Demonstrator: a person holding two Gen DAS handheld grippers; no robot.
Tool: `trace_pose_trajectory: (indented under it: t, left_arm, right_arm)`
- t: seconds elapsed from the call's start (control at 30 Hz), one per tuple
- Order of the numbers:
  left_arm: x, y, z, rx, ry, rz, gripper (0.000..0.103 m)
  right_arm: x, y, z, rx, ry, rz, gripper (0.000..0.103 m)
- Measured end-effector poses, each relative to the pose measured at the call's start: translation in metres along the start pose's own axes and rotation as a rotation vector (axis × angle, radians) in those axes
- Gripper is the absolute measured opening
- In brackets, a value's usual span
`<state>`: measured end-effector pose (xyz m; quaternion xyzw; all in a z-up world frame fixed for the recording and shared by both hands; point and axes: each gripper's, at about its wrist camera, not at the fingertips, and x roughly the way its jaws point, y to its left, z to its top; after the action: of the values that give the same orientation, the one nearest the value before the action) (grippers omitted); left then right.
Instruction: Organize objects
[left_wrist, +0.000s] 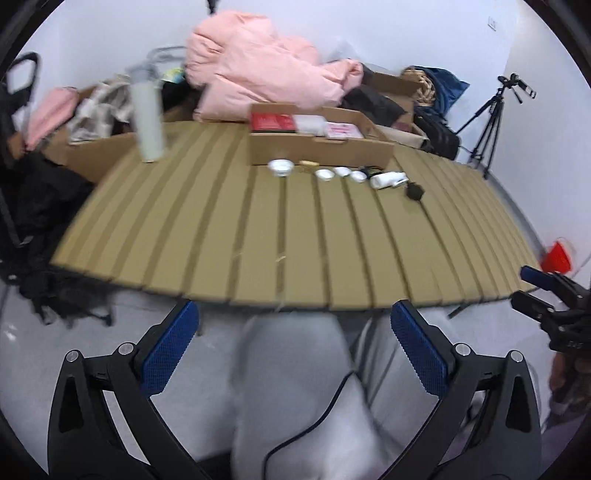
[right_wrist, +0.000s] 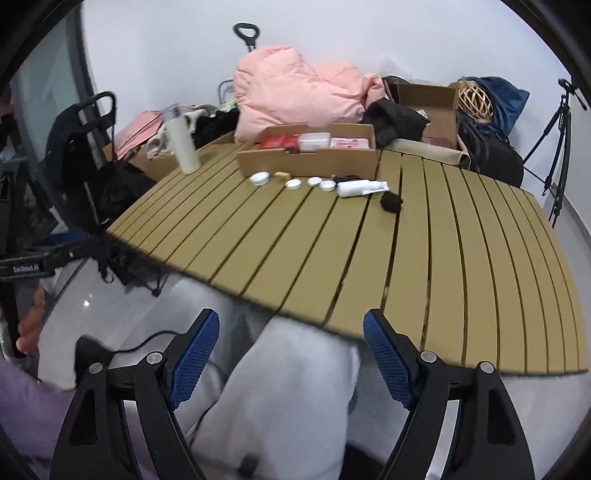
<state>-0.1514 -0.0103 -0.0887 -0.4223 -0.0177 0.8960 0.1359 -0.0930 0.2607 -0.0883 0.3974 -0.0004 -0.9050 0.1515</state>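
Reaching out from the near edge of the worktop (right_wrist: 332, 258) comes first, since both the left hand-held gripper (left_wrist: 291, 347) and the right hand-held gripper (right_wrist: 291, 354) hang open and empty over the person's lap. Working left to right along the far row just before the box (right_wrist: 308, 157), take the tins (right_wrist: 295, 183) one by one, then the white bottle (right_wrist: 356, 188), then the black item (right_wrist: 390, 202).

Bright, even indoor light – soft shadows, fisheye bending at edges, motion blur in left view

the right gripper (right_wrist: 290, 347) hangs with its blue-padded jaws apart and empty over a grey-trousered leg (right_wrist: 280, 398), short of the tan slatted table (right_wrist: 406, 266). far across it, small round white tins (right_wrist: 295, 183) and a white tube (right_wrist: 356, 188) lie before an open cardboard box (right_wrist: 310, 157).
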Motion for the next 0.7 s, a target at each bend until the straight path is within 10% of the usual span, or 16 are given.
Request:
trace_pose_trajectory:
  t: [0.17, 0.37, 0.7]
  left_arm:
    - [0.065, -0.039, 0.050, 0.088, -0.021, -0.118, 0.101]
    - [0.178, -0.076, 0.116, -0.007, 0.076, -0.258, 0.053]
    - [0.285, -0.120, 0.147, -0.042, 0.158, -0.263, 0.047]
  right_arm:
    - [0.049, -0.046, 0.049, -0.013, -0.008, -0.036, 0.075]
    - [0.137, -0.121, 0.126, 0.036, 0.016, 0.026, 0.055]
    - [0.278, -0.197, 0.174, 0.153, 0.142, 0.166, 0.050]
